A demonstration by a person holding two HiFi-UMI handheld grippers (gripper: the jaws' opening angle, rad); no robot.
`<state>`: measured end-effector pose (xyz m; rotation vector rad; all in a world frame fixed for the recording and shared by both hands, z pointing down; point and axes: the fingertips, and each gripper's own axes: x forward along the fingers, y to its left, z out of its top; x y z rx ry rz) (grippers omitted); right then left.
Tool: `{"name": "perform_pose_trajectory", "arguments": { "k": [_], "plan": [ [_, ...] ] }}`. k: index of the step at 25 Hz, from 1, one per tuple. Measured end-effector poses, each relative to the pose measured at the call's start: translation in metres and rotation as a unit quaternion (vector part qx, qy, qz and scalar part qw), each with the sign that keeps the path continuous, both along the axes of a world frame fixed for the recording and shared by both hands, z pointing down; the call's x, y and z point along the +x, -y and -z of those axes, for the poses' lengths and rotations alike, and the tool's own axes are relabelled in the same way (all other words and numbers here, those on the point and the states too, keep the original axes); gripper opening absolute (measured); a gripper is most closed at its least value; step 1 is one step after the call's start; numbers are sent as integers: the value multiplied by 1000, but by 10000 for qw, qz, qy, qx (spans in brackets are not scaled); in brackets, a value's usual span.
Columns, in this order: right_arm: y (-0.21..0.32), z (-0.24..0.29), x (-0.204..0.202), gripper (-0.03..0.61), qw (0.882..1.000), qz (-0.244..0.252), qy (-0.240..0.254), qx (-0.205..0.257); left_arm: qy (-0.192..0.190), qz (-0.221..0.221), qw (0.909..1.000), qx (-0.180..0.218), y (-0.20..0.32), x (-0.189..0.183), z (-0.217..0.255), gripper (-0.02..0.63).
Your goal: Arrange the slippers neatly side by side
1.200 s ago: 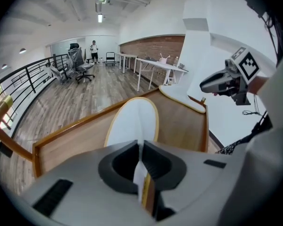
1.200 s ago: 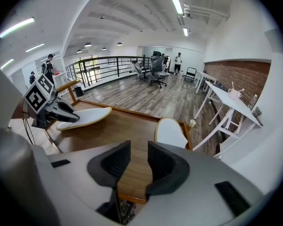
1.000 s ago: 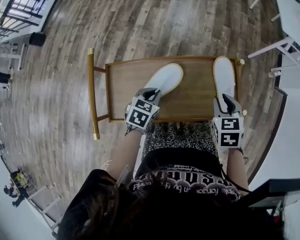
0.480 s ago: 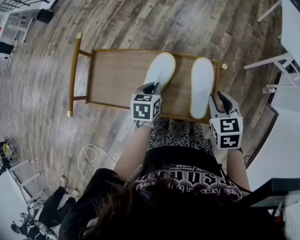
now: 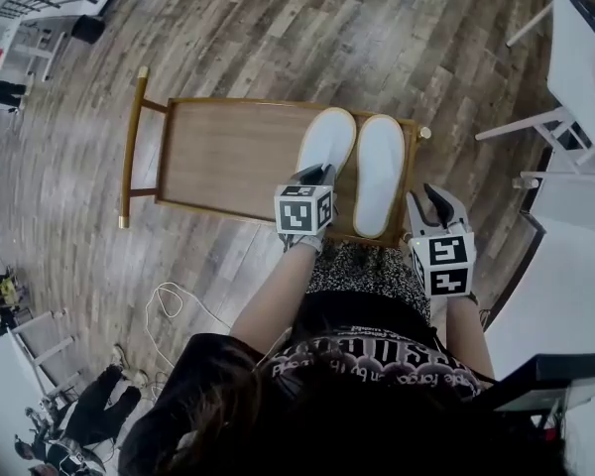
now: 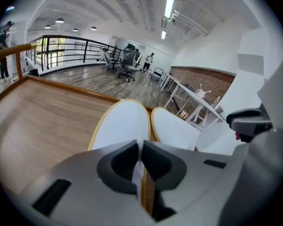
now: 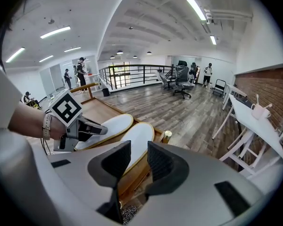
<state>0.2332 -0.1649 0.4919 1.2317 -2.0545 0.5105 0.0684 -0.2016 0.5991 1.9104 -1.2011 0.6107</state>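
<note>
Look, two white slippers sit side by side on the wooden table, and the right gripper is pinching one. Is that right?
Not quite: the left gripper pinches the heel edge of the left slipper, as the left gripper view shows. The right gripper has just closed slightly but stands open, with nothing between its jaws. The rest is right.

A: What's around?
B: A wooden table (image 5: pixel 228 157) on a plank floor (image 5: pixel 278 38); a white desk (image 7: pixel 262 126) bearing a cup (image 7: pixel 258 111).
A: Farther off?
B: A black railing (image 6: pixel 66 51) and office chairs (image 6: pixel 127 62).
</note>
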Motion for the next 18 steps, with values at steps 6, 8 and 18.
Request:
{"name": "perform_pose_trajectory", "arguments": {
  "k": [6, 8, 18],
  "plan": [
    [3, -6, 6, 107, 10000, -20, 91, -25, -516, 244, 9984, 57, 1, 9, 7, 15],
    [4, -7, 4, 107, 9999, 15, 113, -18, -547, 219, 9983, -10, -2, 10, 8, 15],
    [0, -6, -9, 107, 9998, 147, 161, -16, -493, -122, 9975, 491, -7, 5, 38, 132]
  ]
}}
